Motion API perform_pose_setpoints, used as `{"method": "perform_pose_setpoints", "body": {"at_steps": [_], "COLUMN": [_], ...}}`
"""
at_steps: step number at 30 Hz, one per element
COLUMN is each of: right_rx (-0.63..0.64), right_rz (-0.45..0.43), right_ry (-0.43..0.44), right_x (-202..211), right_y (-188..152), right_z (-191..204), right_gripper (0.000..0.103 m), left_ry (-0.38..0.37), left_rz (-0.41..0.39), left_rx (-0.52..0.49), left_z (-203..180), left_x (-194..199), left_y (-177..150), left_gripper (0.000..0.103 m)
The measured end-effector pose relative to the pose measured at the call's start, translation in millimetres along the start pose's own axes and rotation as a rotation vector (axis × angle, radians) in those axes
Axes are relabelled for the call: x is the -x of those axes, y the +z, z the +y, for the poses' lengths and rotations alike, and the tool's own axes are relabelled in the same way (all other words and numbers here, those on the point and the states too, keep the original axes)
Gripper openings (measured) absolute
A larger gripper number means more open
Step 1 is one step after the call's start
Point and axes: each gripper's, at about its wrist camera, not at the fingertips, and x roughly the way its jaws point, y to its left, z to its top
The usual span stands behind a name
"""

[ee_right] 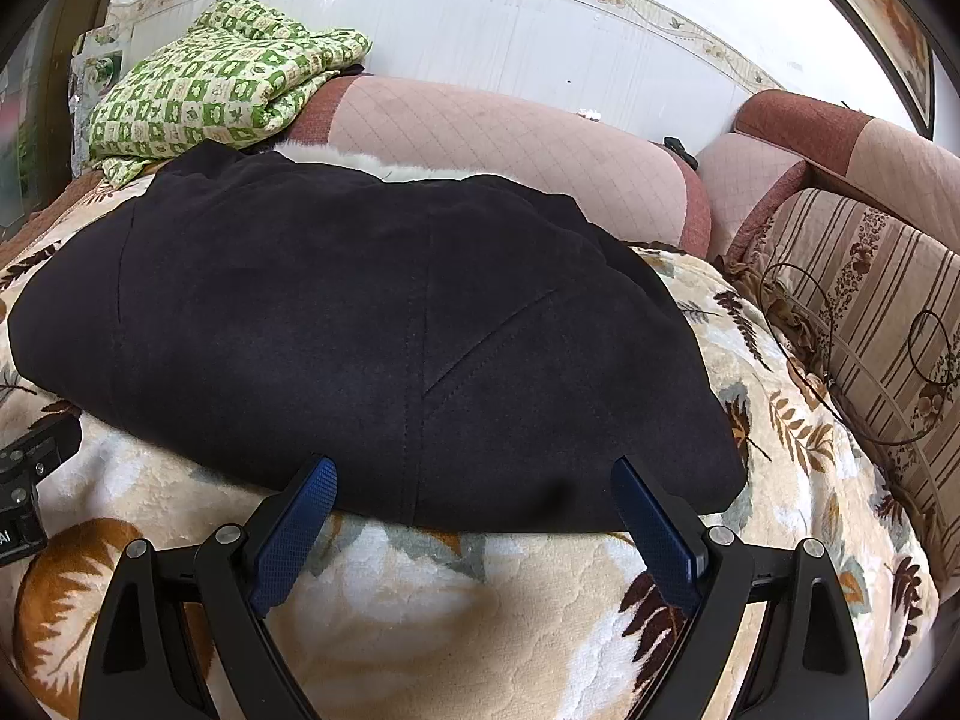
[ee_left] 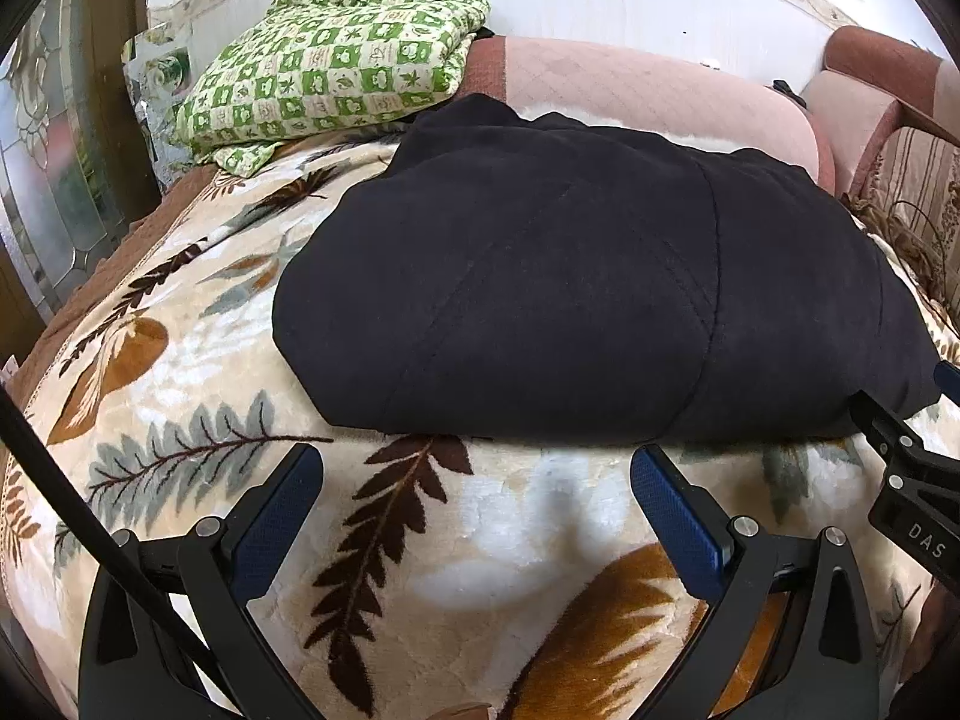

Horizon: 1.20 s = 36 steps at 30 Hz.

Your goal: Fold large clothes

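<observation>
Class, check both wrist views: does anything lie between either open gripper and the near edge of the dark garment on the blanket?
Nothing visible does. Only bare leaf-print blanket separates the left gripper from the dark garment; the right gripper already reaches its near edge.

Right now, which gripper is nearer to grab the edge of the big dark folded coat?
Probably the right gripper: its open fingertips already overlap the near edge of the dark navy folded coat. The left gripper, also open, sits just short of that edge, over the leaf-patterned fleece blanket.
</observation>
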Motion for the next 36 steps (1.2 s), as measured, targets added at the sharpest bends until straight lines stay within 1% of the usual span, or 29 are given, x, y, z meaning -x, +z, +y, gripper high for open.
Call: {"method": "perform_pose_setpoints", "body": {"at_steps": [5,12,36], "right_rx": [0.001,0.002,0.009], "right_rz": [0.001,0.001,0.0], "right_ry": [0.002,0.003,0.025], "right_x": [-0.2,-0.6,1.6], "right_y": [-0.1,0.2,-0.2], "right_z": [0.4,1.3,2.8], "right_gripper": [0.095,0.095,0.095], "left_ry": [-0.01,-0.005,-0.02], "left_rz": [0.02,0.036,0.051], "left_rx": [0.009,0.012,0.025], "left_z": [-0.1,-0.9,-1.1], "left_x": [-2.5,-5.1,-8.1], "left_y": [-1.0,-2.2,-3.7], "left_gripper": [0.102,0.102,0.102]}}
